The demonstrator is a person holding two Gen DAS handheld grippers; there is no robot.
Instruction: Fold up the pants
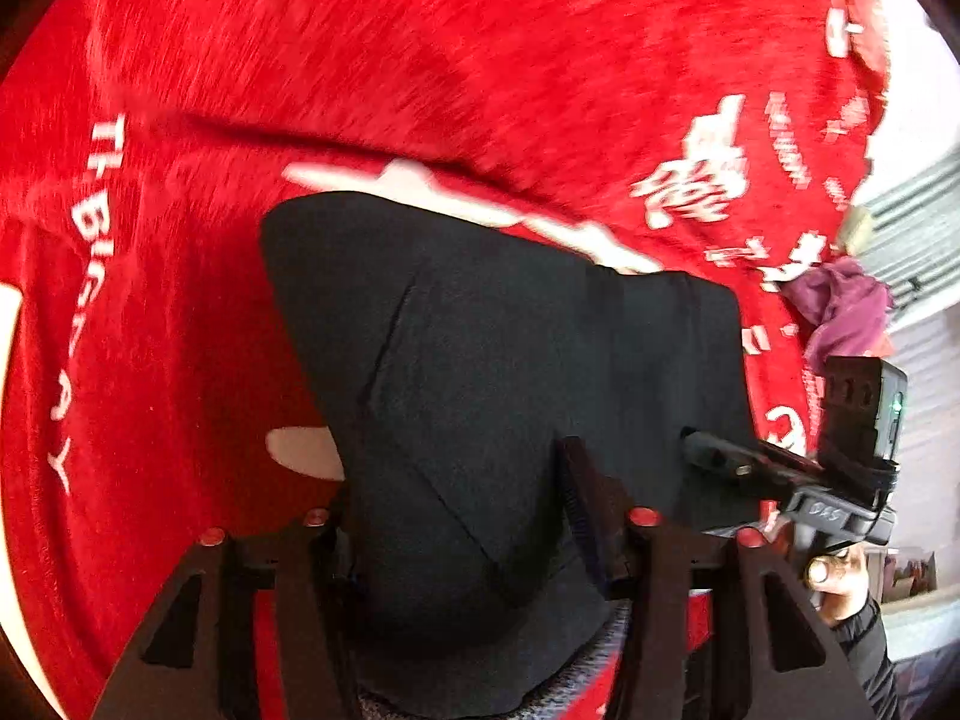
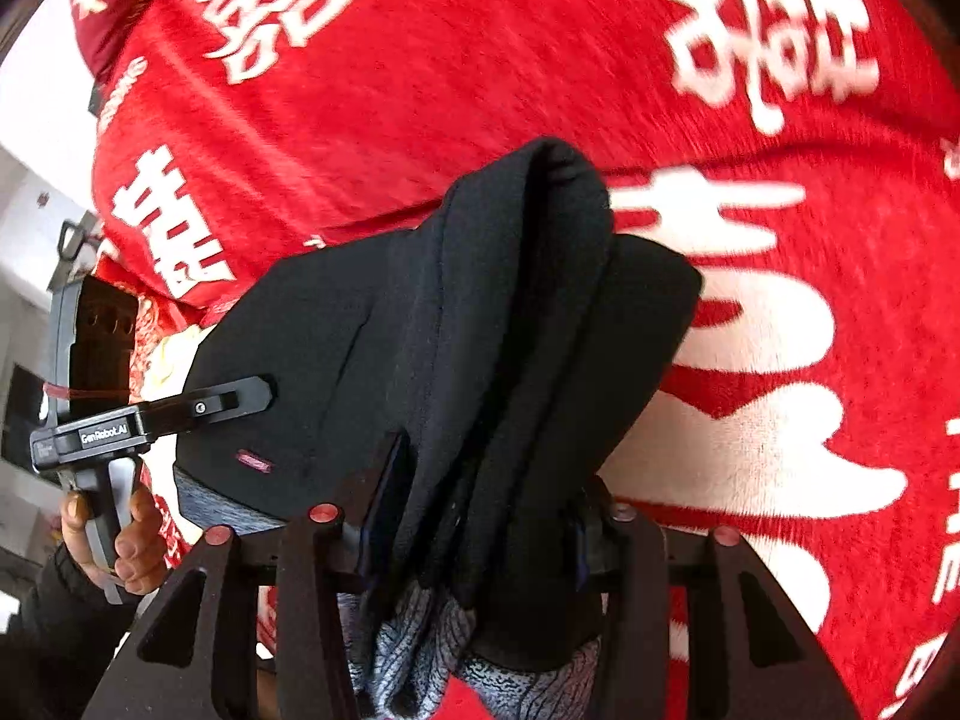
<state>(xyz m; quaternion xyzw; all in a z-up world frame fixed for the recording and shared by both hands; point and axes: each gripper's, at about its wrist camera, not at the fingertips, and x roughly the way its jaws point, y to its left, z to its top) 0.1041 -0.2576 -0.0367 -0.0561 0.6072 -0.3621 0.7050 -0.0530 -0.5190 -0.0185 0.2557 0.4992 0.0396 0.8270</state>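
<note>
Pants [image 1: 480, 396] hang bunched between both pairs of jaws, long axis running from left gripper [image 1: 474, 516] to right gripper [image 2: 474, 516] over the red blanket [image 1: 420, 60]. Each is about half open around cloth; whether the pads pinch is unclear.

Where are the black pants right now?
In both wrist views the black pants hang bunched between each hand-held gripper's fingers, over the red blanket.

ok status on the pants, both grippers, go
Left gripper and right gripper each have black pants bunched between the jaws. Pants partly folded on red blanket. Purple cloth at the blanket's edge, clear of the pants.
</note>
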